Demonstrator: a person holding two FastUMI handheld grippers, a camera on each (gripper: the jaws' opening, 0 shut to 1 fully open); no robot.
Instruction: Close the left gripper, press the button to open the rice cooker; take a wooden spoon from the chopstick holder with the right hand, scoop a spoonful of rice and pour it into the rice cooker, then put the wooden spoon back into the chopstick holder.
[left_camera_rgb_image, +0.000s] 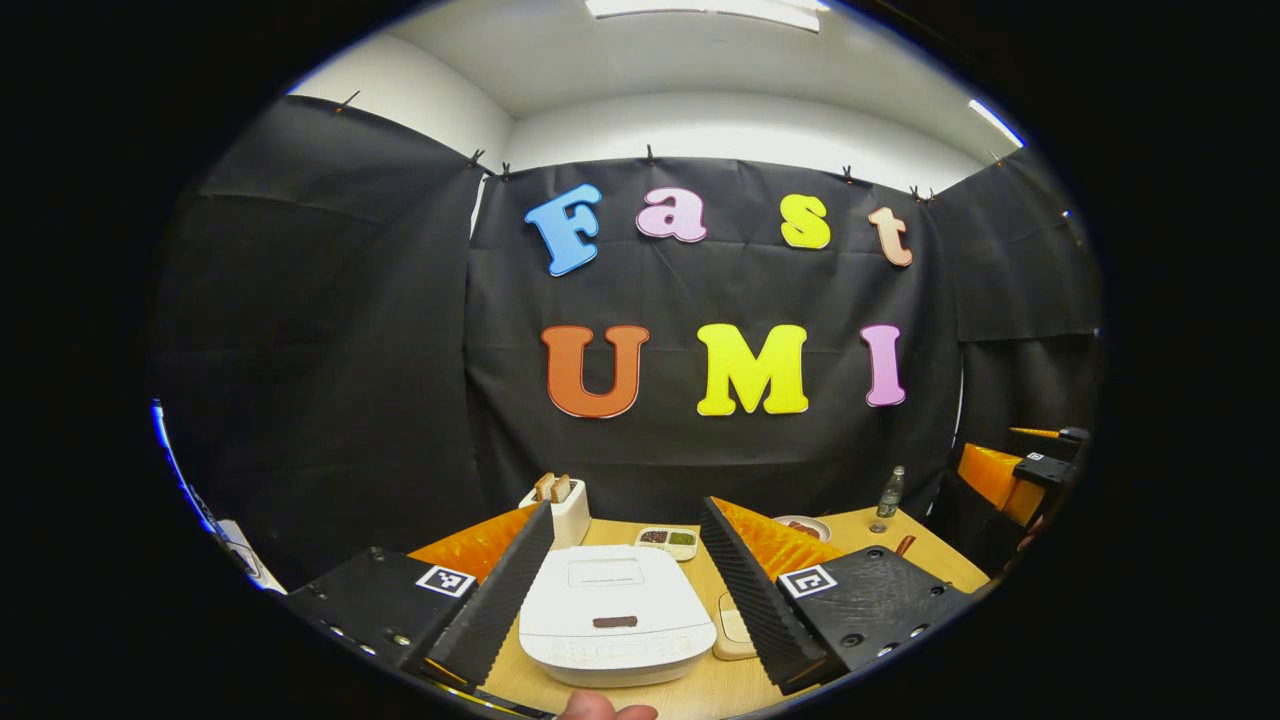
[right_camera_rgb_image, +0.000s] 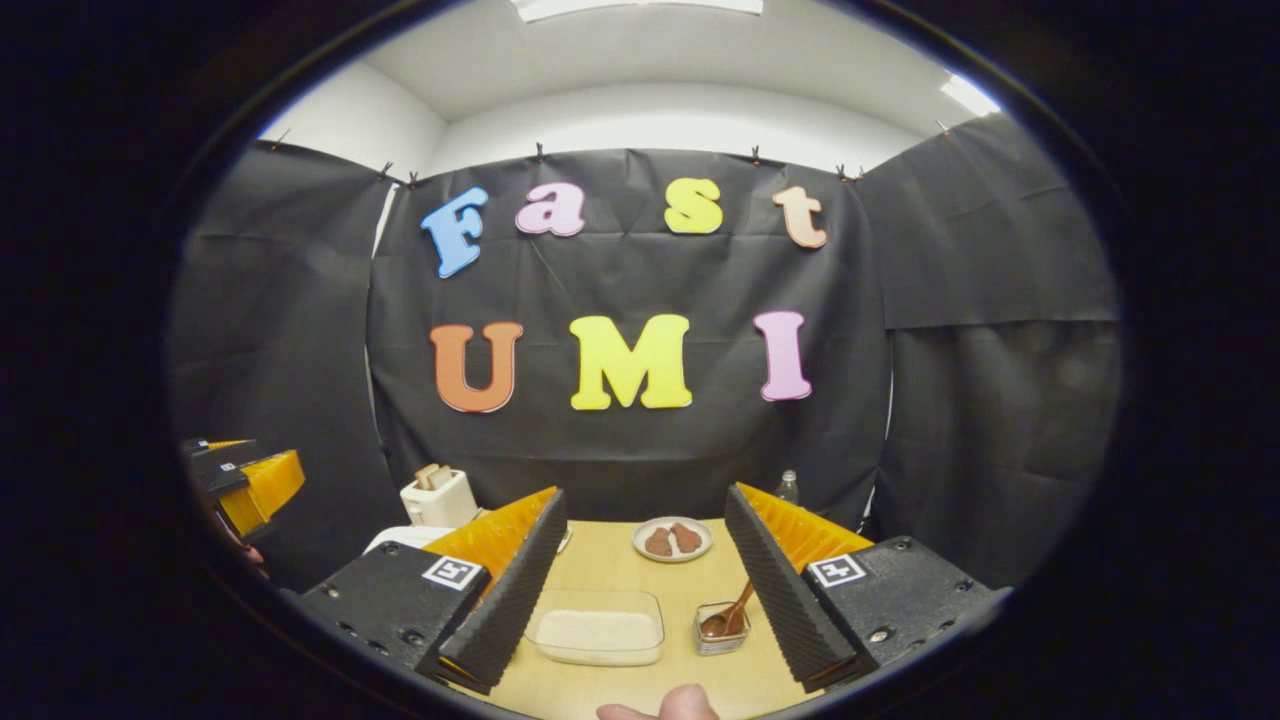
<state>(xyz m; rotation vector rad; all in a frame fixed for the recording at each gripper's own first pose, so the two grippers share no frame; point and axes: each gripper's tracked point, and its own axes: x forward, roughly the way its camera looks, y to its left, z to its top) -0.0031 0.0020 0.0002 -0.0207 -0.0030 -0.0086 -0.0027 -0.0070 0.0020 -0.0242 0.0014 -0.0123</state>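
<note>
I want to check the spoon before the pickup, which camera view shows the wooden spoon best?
The right gripper view: the wooden spoon stands tilted in its small clear holder, between the open fingers of the right gripper. The left gripper view catches just a brown tip beyond that gripper's right finger.

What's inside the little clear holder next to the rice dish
The clear holder has a wooden spoon in it, bowl down, handle leaning up and to the right. The spoon bowl hides the holder's bottom, so anything beneath it can't be seen.
</note>
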